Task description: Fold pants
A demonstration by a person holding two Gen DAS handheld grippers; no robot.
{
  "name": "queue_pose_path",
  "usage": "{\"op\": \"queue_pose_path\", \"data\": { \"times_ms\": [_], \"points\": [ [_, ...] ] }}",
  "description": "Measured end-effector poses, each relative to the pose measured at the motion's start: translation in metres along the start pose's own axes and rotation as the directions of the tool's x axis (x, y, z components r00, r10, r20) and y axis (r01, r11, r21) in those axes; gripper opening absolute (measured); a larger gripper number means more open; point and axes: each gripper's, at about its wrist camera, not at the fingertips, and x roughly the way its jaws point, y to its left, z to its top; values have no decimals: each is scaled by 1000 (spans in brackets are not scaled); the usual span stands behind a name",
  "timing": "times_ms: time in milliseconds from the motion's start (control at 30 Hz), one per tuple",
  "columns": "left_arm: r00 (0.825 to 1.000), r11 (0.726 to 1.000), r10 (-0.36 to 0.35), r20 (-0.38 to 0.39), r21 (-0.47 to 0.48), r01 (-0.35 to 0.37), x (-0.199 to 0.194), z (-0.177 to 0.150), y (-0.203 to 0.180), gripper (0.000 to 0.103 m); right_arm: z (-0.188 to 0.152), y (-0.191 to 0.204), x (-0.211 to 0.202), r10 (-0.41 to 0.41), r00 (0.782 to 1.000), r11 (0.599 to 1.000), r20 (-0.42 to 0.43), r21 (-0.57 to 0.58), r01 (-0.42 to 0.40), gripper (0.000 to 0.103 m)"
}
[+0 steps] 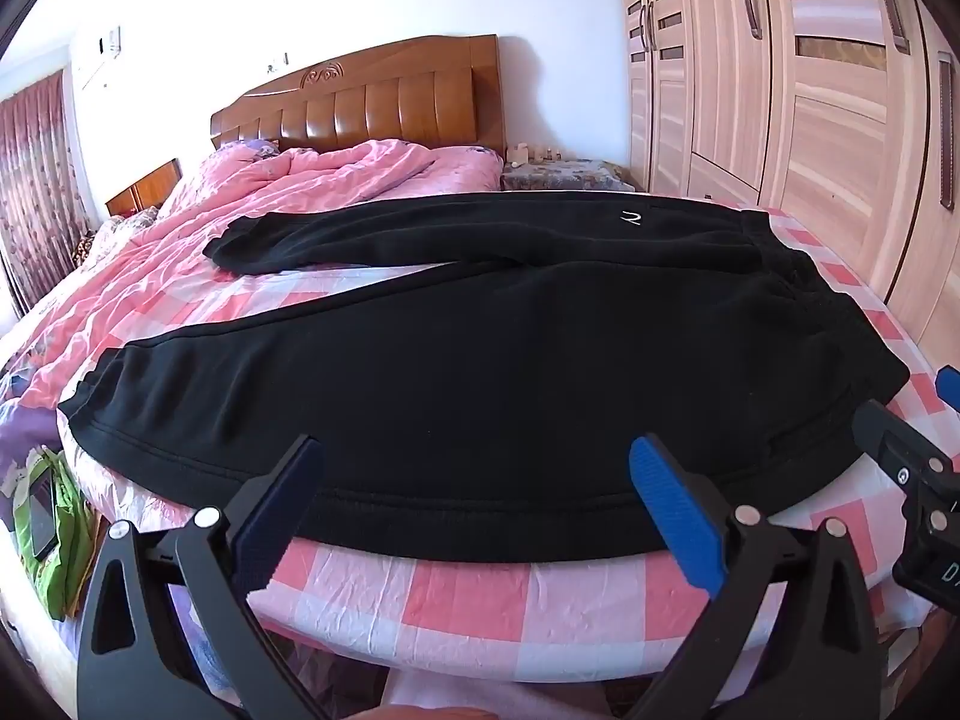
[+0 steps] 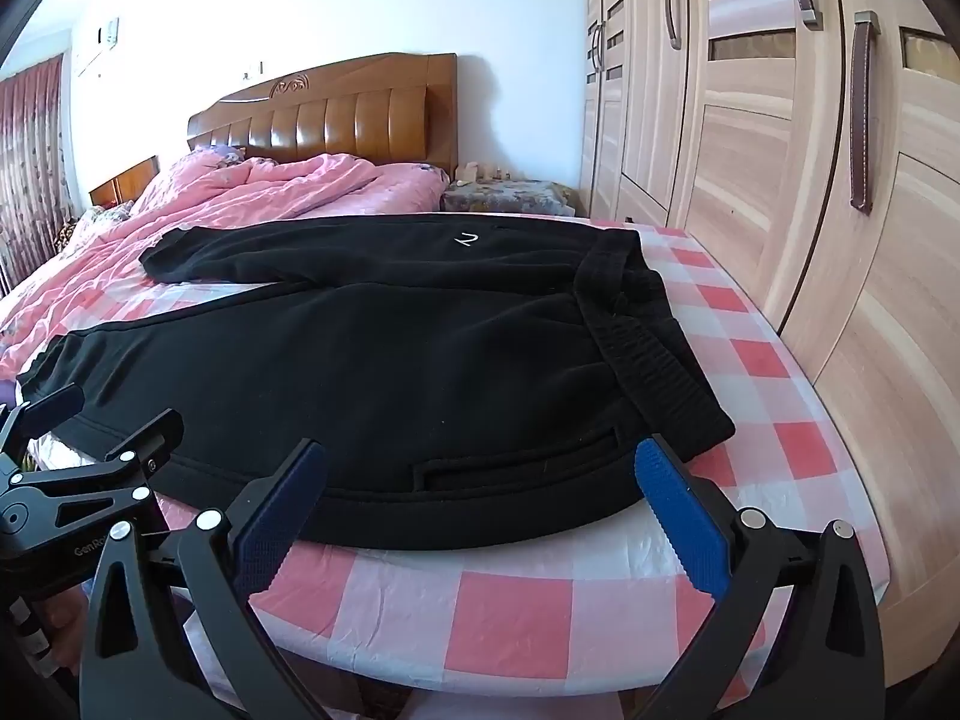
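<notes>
Left gripper (image 1: 474, 474): black angular finger arms, ribbed blue pads (image 1: 678, 516), silver round pivot bolts behind each pad. Right gripper (image 2: 480, 477): same build, blue toothed pads (image 2: 681, 525), silver bolts. Partial white lettering "GenRo" on the left gripper's black body, left of the right gripper's fingers

Black fleece pants (image 1: 480, 372) — spread flat across the checked bed, waistband to the right, legs splayed leftward — small white logo near the hip.
</notes>
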Motion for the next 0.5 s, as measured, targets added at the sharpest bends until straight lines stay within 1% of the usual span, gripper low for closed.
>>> {"op": "queue_pose_path", "data": {
  "times_ms": [500],
  "points": [
    [1000,1000,1,-12,0,-1,3,-3,1,102,0,0,0,7,1000,1000,-1,9,-7,99]
  ]
}}
